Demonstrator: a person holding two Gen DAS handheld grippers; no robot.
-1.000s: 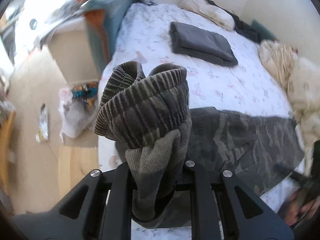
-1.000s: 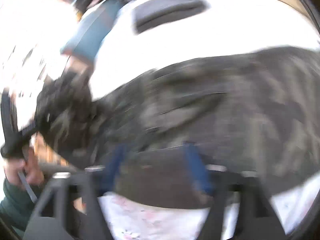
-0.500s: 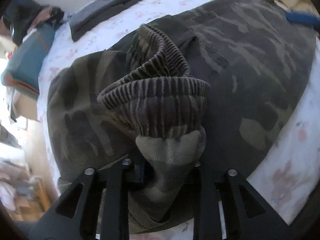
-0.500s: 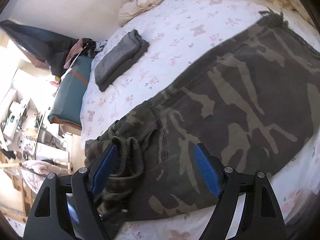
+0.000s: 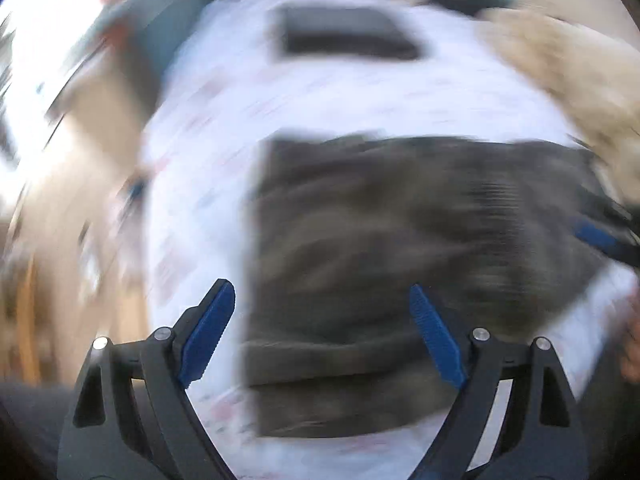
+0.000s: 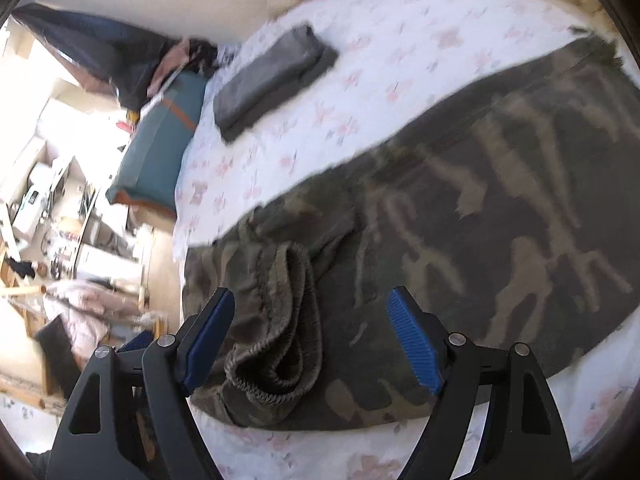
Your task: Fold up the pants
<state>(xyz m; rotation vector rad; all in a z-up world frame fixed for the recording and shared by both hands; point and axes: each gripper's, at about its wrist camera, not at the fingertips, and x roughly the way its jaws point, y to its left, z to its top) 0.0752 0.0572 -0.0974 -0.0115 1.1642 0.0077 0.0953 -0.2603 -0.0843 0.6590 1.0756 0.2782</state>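
The camouflage pants (image 6: 460,216) lie folded over on the flowered bed sheet (image 6: 360,92). Their ribbed cuffs (image 6: 280,320) lie bunched on top near the left end. My right gripper (image 6: 310,336) is open above the cuffs and touches nothing. In the blurred left wrist view the pants (image 5: 400,260) lie as a dark folded block. My left gripper (image 5: 322,332) is open and empty over their near edge. The right gripper's blue pad (image 5: 596,236) shows at the right edge.
A folded grey garment (image 6: 272,80) lies further up the bed; it also shows in the left wrist view (image 5: 348,36). A cream blanket (image 5: 568,72) lies at the right. A teal bag (image 6: 160,152) and cluttered furniture stand left of the bed.
My left gripper has let go of the ribbed cuffs, which now lie on the folded pants. It has opened and pulled back fast. The right gripper stays open above the pants.
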